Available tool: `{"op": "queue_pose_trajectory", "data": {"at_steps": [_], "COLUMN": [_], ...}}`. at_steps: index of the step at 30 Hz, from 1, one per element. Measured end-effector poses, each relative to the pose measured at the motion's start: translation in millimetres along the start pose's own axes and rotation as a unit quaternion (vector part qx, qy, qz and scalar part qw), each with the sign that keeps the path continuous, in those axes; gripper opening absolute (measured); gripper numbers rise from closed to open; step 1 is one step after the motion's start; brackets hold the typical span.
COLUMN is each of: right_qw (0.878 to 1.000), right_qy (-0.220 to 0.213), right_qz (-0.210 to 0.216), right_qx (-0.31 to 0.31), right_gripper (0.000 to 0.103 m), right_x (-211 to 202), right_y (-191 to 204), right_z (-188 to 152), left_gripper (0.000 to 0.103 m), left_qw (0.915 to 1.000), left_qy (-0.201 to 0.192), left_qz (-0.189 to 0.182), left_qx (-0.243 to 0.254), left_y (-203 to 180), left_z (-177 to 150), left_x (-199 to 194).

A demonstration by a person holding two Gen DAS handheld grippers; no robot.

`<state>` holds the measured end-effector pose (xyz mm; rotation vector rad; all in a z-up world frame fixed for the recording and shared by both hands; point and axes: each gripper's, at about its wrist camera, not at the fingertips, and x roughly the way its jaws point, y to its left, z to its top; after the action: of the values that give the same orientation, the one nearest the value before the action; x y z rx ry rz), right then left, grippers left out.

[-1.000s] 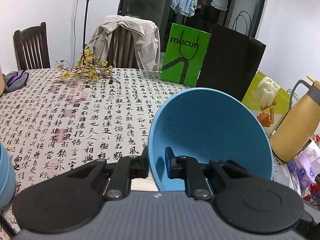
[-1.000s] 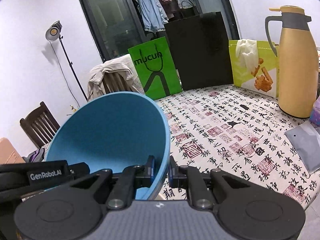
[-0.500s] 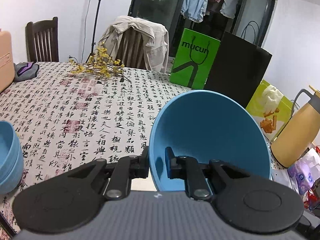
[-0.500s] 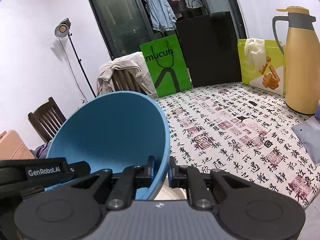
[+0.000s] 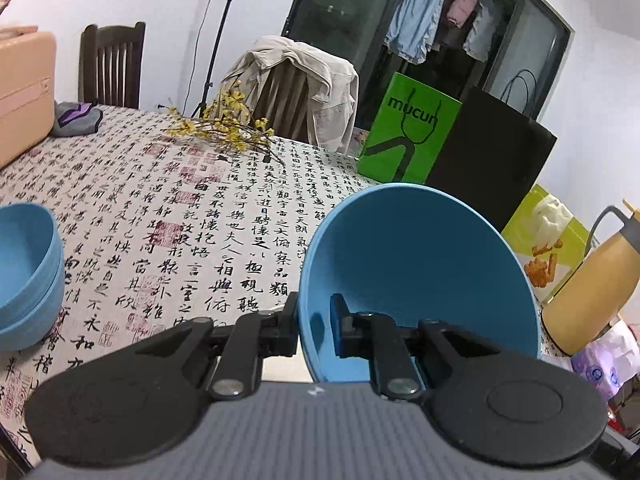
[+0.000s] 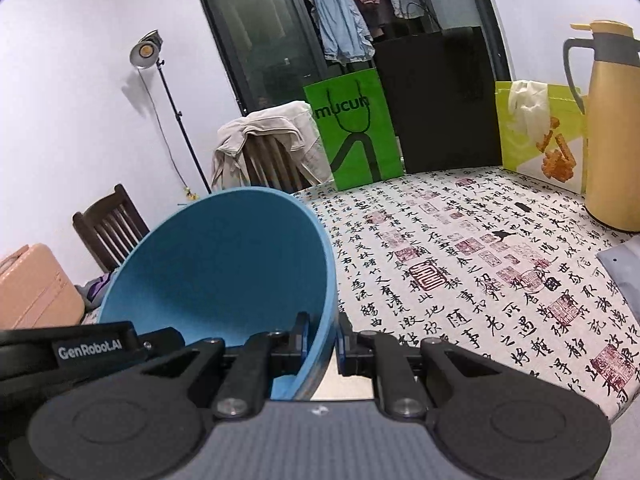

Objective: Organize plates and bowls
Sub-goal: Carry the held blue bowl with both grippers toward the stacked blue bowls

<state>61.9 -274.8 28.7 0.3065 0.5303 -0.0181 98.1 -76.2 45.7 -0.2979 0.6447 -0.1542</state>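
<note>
Bowl (image 5: 420, 264), rim clamped by left gripper (image 5: 316, 328) and right gripper (image 6: 320, 340), now nears the stack (image 5: 28, 276) newly entering at left edge, ready for nesting.

Left gripper (image 5: 315, 330) pinching blue bowl (image 5: 420, 272) rim, stacked bowls (image 5: 28, 276) left

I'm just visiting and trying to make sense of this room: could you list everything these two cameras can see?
Held bowl: one, blue, pinched at its rim by both grippers.
Stacked bowls: a few nested, blue, table's left edge.
Tablecloth: one, white with black calligraphy.
Flower sprig: one, yellow, far side.
Shopping bags: green, black, yellow-green, at the back.
Thermos: one, tan, right.
Suitcase: one, peach, left.
Chairs: two, dark wood; one under a beige jacket.
Lamp stand: one, by the wall.
Left gripper: black, shut.
Right gripper: black, shut.
</note>
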Motion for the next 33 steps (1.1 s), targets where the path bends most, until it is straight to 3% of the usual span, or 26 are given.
{"op": "queue_pose_trajectory", "data": {"at_steps": [10, 25, 33], "right_qw": [1.000, 0.998, 0.997], "right_qy": [0.005, 0.008, 0.005], "right_qz": [0.019, 0.051, 0.061], "right_qx": [-0.015, -0.041, -0.053], "right_gripper": [0.013, 0.013, 0.013], "right_x": [5.4, 7.6, 8.8], "right_y": [14.3, 37.8, 50.2], "right_z": [-8.6, -20.2, -20.7], "left_gripper": [0.016, 0.016, 0.016], "left_qw": [0.9991, 0.9958, 0.9949], "left_qy": [-0.018, -0.068, -0.073], "left_qz": [0.018, 0.039, 0.045], "left_qx": [-0.033, -0.047, -0.053], "left_y": [21.8, 43.4, 54.8], "left_z": [-10.0, -14.6, -13.1], "left_x": [-4.8, -21.4, -21.9]}}
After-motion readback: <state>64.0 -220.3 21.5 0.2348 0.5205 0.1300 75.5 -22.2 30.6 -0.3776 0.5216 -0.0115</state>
